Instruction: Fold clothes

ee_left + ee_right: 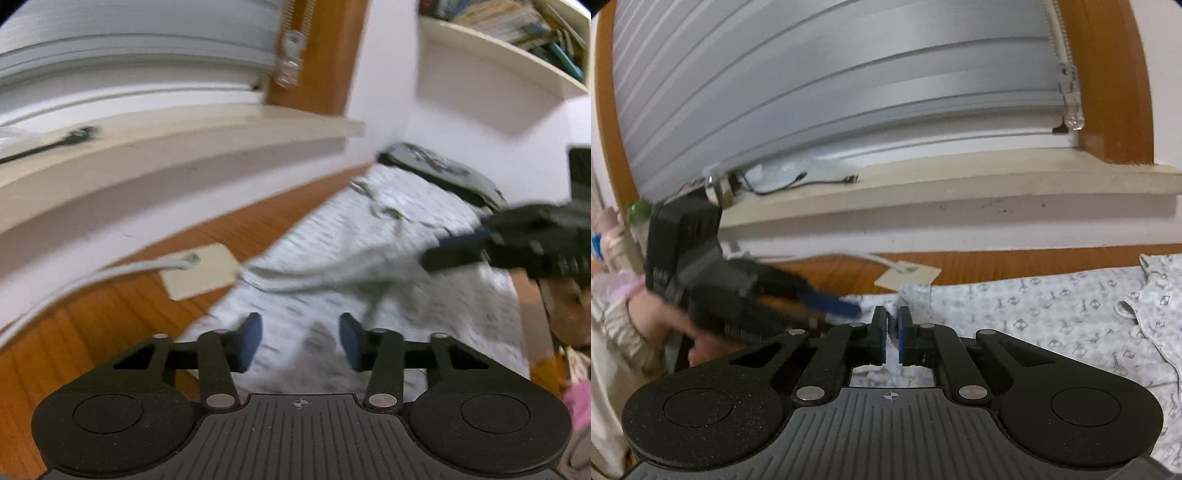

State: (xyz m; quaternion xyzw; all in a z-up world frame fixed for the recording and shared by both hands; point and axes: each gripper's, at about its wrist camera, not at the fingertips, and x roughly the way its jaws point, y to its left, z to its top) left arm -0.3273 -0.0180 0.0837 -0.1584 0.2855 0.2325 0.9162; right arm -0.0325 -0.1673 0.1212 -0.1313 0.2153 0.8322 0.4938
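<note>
On the wooden floor (1034, 264) under the window sill (923, 184) lies your patterned garment (1015, 310), spread flat for folding. Your right tongs (892, 332) are pressed together on its near corner, pinching the cloth so you can carry that edge over. Your left tongs (301, 341) stand spread above the fabric with nothing between them, likely ready for a second hold. Beside the garment's edge sits a beige wall plate (908, 276) with its cable.
</note>
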